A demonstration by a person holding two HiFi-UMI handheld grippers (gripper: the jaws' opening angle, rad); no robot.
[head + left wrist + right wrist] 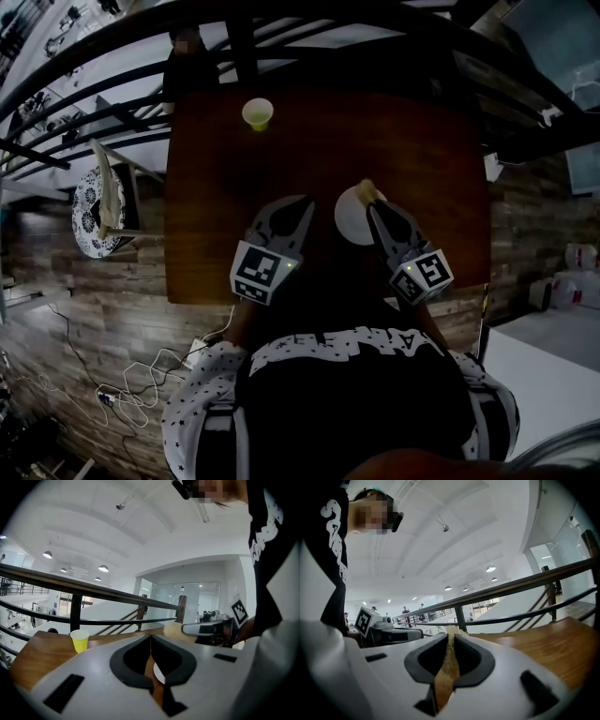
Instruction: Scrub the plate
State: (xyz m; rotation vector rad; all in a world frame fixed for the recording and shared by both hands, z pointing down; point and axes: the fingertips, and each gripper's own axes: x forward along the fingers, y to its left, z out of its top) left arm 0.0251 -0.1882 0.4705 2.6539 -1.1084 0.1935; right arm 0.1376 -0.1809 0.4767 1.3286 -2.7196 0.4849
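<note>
Right tongs [373, 204] [451, 637] pinching tan flat scrubbing sponge [367, 190] [449, 663], jaws clamped on both its sides. Sponge tip sits over far rim of round white plate [351, 221]; contact unclear. Plate lies on brown wooden counter [427, 159], just in front of the person, between both tongs. Left tongs [302, 204] [150, 641] pressed together, nothing between them, just beside the plate's left edge. Small yellow paper cup [258, 113] [79, 641] upright at far counter edge, well apart from the plate.

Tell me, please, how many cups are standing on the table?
1. The yellow cup stands near the far edge of the wooden table, well apart from the white plate. The person's body hides the near edge.
</note>
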